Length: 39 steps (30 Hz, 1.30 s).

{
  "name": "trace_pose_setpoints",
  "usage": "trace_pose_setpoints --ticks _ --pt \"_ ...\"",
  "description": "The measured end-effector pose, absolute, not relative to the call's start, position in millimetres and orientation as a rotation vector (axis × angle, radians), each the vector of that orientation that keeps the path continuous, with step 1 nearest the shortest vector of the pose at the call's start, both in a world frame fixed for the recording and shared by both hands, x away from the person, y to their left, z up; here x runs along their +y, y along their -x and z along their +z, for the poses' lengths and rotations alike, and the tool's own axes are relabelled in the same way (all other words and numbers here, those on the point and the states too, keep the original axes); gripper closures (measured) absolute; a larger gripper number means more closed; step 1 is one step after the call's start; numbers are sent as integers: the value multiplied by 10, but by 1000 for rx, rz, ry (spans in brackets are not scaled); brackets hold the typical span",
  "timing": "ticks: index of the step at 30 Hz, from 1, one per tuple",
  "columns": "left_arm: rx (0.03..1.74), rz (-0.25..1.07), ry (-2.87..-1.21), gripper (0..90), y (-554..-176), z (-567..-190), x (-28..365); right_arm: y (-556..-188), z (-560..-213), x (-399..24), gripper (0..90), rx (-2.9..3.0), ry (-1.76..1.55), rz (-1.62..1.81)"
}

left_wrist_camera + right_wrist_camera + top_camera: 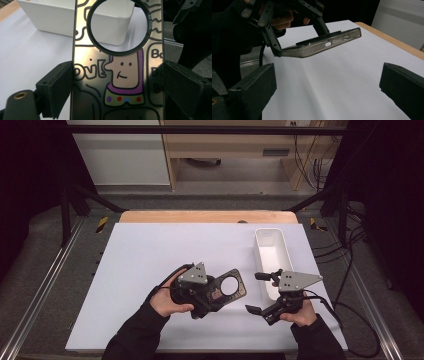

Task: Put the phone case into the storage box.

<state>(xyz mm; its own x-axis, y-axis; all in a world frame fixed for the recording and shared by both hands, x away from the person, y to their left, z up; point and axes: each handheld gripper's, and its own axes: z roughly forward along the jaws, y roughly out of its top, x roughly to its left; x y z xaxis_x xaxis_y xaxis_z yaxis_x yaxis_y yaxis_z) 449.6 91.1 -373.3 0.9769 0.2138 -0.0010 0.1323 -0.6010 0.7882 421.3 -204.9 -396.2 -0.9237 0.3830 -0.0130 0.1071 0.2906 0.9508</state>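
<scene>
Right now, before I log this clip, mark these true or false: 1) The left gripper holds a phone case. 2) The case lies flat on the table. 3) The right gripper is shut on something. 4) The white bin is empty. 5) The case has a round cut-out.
1) True: the left gripper is shut on the phone case, clamped by its long edges.
2) False: the right gripper view shows it held clear above the white table.
3) False: the right gripper is open, jaws wide apart, nothing between them.
4) True: the white bin shows nothing inside.
5) True: a round ringed hole sits near its far end.
</scene>
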Motion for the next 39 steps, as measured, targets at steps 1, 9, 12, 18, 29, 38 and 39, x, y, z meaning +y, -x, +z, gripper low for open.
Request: trace_pose_setpoints --ticks 1,9,12,18,29,38,39 --pt "239 116 -2224 114 -4493 -3733 909 -4211 -3961 -2049 15 2322 -449 1682" --pt "206 108 -2228 115 -4454 -3711 876 -4198 -3933 -2039 15 2328 -423 1676" --pt "193 105 -2234 114 -4442 -3705 858 -4192 -3920 -2026 15 2336 -407 1675" --pt "169 98 -2245 114 -4425 -3709 830 -4183 -3911 -2001 15 2356 -381 1665" --pt "119 103 -2289 115 -4389 -3761 786 -4165 -3923 -1960 17 2428 -315 1622" --pt "68 93 -2330 115 -4368 -3797 749 -4145 -3955 -1910 19 2502 -247 1567" --pt "63 94 -2335 115 -4364 -3801 745 -4145 -3957 -1904 20 2507 -243 1562"
